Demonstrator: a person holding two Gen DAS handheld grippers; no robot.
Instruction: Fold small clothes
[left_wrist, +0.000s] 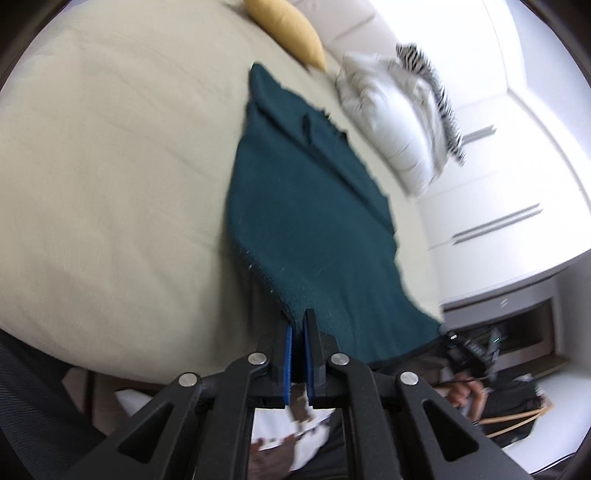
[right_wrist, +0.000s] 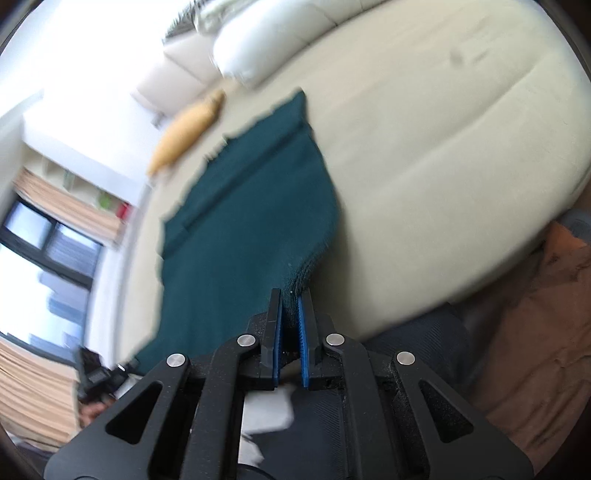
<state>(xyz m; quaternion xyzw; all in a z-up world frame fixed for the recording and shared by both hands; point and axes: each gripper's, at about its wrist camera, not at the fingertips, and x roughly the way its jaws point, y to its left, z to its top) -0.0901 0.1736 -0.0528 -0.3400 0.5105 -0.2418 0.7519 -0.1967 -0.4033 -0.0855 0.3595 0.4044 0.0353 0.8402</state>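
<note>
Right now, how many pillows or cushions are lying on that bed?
2: a yellow cushion at the far end past the green cloth, and a white pillow beside it. More may lie out of view.

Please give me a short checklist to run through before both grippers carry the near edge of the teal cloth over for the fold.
1. Left gripper clamped on the teal cloth: ok, its jaws are closed on the near edge.
2. Right gripper clamped on the same cloth: ok, fabric is bunched between its pads.
3. Far end of the cloth lying on the bed: ok, though a crease runs along it.
4. Fold path clear: ok, the yellow cushion and white pillow lie beyond the far edge.
5. Near edge taut between the grippers: cannot tell, the span is blurred.
6. Single layer gripped: cannot tell.
</note>
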